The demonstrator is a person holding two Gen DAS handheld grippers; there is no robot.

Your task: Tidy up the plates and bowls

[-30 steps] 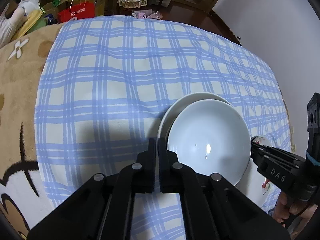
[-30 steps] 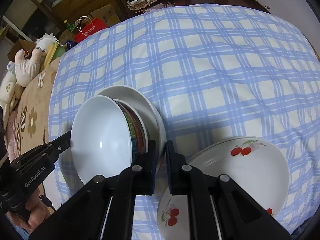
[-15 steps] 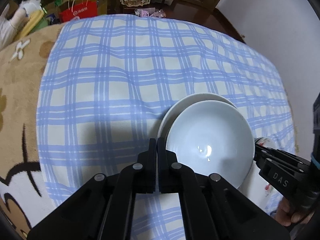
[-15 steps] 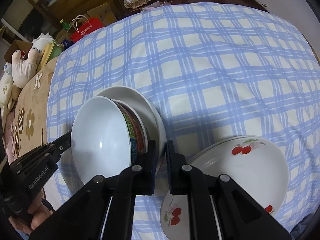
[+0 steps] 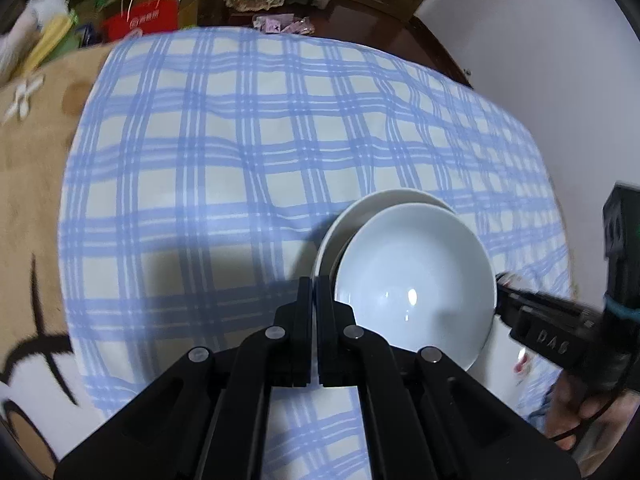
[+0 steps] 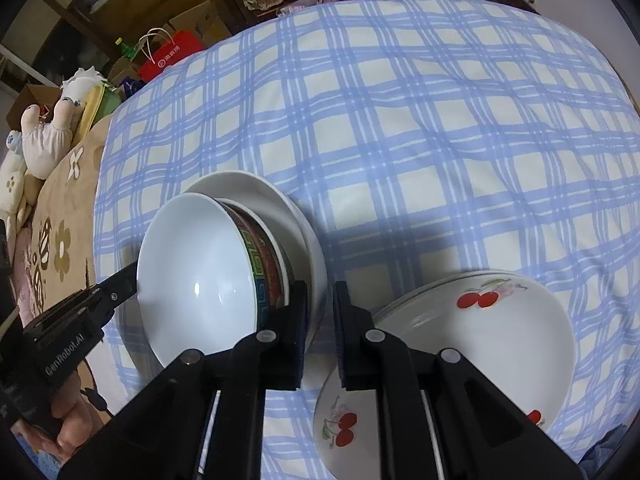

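Your left gripper [image 5: 313, 286] is closed, its jaws pressed together with nothing between them, the tips sitting at the near-left rim of the bowl [image 5: 414, 284]. In the right wrist view that same gripper [image 6: 130, 280] touches the bowl's left rim from outside.

Your right gripper [image 6: 321, 292] is opening: a narrow gap shows between the jaws. The rim of the white plate [image 6: 308, 240] sits in that gap. Whether the pads still press on it is hard to tell.

The bowl [image 6: 200, 276], white inside with a patterned band outside, sits tilted in a stack: another bowl's rim [image 6: 276, 252] shows behind it, and the white plate lies under both. The stack rests on the blue checked cloth [image 6: 400, 120], near the cloth's left edge.

Just right of your right gripper lie the cherry plates [image 6: 480, 340], stacked, partly hidden by the gripper's arm, close beside the bowl stack but apart from it.

A hand [image 6: 72, 420] holds the left gripper at the lower left; another hand [image 5: 576, 404] shows at the lower right of the left wrist view.
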